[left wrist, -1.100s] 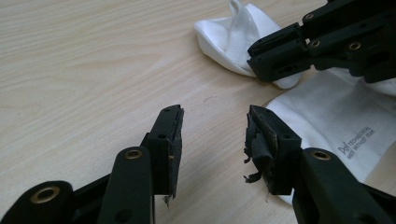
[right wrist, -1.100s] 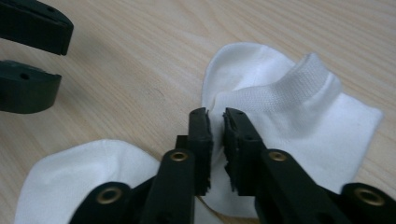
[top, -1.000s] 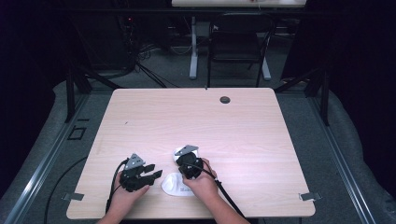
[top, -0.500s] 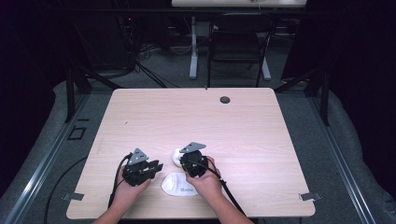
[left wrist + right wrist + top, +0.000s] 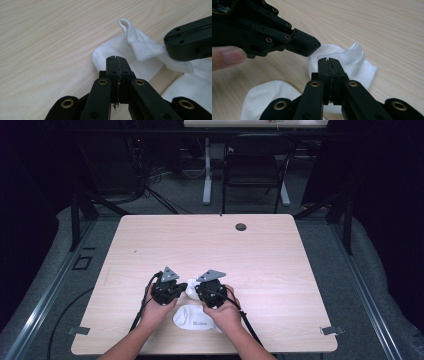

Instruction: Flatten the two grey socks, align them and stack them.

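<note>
I hold my left gripper (image 5: 186, 290) over the near middle of the pale wooden table (image 5: 280, 270), its black jaws pressed together on the edge of a small white ankle sock (image 5: 140, 53); those jaws have just been closing, and the white cloth sits pinched between their tips. My right gripper (image 5: 192, 290) is just beside it, jaws also clamped together on the same sock; in the left gripper view that gripper (image 5: 167, 46) grips the ribbed cuff and lifts it in a fold off the wood, while the rest of the sock lies flat on the table. In the right gripper view my own jaws cover the sock's (image 5: 359, 62) middle; the left gripper's tip (image 5: 318, 46) meets the cloth's far edge. A second white sock (image 5: 192, 321) lies flat nearer me, apart from the first, partly under my right hand (image 5: 225, 312).
</note>
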The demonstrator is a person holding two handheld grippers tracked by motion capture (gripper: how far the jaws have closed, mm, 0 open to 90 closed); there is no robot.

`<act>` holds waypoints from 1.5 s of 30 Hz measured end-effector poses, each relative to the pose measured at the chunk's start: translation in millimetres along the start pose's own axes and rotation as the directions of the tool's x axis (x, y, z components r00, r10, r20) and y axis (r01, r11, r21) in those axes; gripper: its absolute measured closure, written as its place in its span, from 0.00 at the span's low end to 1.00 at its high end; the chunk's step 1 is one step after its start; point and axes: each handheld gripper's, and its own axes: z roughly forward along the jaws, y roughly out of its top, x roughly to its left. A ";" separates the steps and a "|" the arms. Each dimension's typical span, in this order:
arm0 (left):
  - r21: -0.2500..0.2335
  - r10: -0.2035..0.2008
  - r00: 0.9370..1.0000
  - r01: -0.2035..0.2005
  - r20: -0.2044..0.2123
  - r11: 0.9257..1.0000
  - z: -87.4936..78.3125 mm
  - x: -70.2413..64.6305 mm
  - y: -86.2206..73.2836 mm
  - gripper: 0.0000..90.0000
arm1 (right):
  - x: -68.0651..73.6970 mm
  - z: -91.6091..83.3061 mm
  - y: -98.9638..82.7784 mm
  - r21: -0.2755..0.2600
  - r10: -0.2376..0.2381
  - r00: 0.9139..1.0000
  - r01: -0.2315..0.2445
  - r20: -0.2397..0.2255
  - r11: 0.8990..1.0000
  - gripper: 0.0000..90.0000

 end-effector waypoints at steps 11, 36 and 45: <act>0.061 -0.015 1.000 0.016 -0.026 0.998 11.0 5.0 -13.9 1.00 | -15.4 -17.8 -2.7 -0.034 0.017 0.999 -0.016 0.031 0.999 0.99; 0.072 -0.028 0.999 0.030 -0.033 0.997 8.5 7.6 -15.3 1.00 | -79.4 -19.4 -57.9 0.061 0.168 0.977 -0.177 0.134 0.982 0.96; 0.033 -0.042 0.998 0.043 -0.037 0.999 1.8 11.7 -10.2 0.89 | -87.8 -28.0 -59.3 0.004 0.223 0.967 -0.225 0.124 0.974 0.84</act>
